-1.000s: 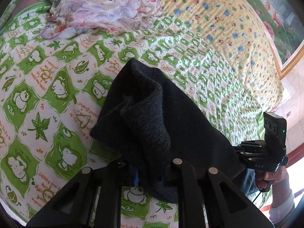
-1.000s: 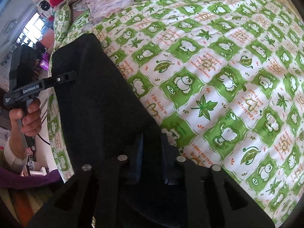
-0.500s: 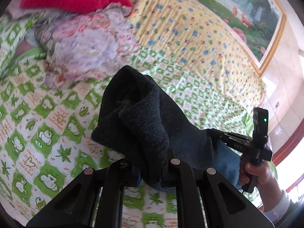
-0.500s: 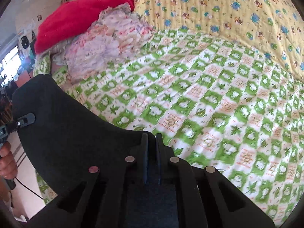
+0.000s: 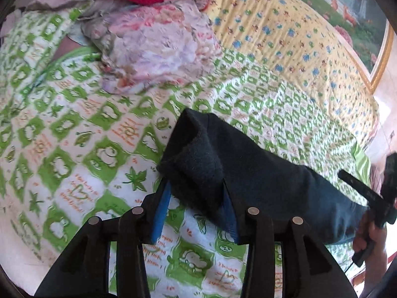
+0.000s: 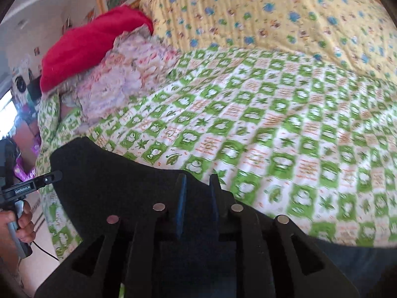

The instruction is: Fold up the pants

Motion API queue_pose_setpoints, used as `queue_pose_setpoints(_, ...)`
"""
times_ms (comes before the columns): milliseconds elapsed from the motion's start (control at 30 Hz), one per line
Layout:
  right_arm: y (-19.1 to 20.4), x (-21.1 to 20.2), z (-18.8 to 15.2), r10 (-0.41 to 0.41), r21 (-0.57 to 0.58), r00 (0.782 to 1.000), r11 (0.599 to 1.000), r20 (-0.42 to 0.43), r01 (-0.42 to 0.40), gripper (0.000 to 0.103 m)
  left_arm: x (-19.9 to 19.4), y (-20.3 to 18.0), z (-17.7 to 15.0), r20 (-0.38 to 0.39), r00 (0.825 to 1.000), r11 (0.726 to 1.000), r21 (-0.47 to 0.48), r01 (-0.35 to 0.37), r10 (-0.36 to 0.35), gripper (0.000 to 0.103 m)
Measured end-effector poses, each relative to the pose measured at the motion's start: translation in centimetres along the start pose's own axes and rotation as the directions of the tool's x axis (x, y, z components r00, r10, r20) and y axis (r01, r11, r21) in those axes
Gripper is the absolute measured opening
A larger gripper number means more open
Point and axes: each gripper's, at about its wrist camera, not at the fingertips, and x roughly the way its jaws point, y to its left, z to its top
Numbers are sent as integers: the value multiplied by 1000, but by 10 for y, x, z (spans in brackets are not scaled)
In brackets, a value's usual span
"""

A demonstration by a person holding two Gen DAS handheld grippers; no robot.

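The left gripper (image 5: 196, 196) points forward and downward over the bed, seen from its own camera. Its jaws are opening, with blue pads showing on both fingers (image 5: 161, 206). A thick fold of the pants (image 5: 260, 186) hangs between them; it lies against the right-side pad and stands clear of the left-side one, so nothing is pinched.

The right gripper (image 6: 197, 193) also tips downward. Its jaws are opening too, only a narrow gap so far. Dark cloth fills the space under and behind the fingers, but whether the pads touch it cannot be told.

In the left view the right gripper shows at the far right edge, blurred, with the person's hand (image 5: 372, 238) round its handle. In the right view the left gripper appears at the far left edge, its black finger reaching toward the cloth's corner, with a hand (image 6: 17, 223) on the grip below.

The pants are dark, near black, folded into a thick band. Their long axis runs across between the two grippers, along the near edge of the bed. One end rises to a soft peak above the left gripper, and the other drops toward the right gripper.

Beyond lies the green and white sheet (image 5: 82, 149) with frog and leaf print. Farther off sits a crumpled floral cloth (image 5: 158, 49), then a red blanket (image 6: 84, 47), with a yellow quilt (image 6: 273, 15) behind.
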Motion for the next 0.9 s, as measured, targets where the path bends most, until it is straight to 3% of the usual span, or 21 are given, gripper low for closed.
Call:
queue_pose_setpoints(67,-10,-22,-8,-2,39,1000,999,23,1,41,-11,-6,2,23,1000,1000,8,3,-3,43)
queue_pose_setpoints(133,-20,-42,-21,-24,72,999,997,36,21,48,-23,-19,5,45,999,999,30,14,-16,44)
queue_pose_setpoints(200,-30,-58,-34,-42,101,998,994,36,38,48,-29,-31,8,52,998,998,52,39,-42,52)
queue_pose_setpoints(500,-73,-108,-91,-134,258,991,958,15,125,48,-11,-114,-4,-40,986,967,195,165,-161,53)
queue_pose_setpoints(700,-99,-141,-120,-202,355,979,918,29,179,48,7,-172,-27,-131,970,919,316,235,-203,56)
queue_pose_setpoints(900,-123,-161,-140,-235,453,972,869,26,198,48,13,-214,-39,-188,951,876,378,300,-244,60)
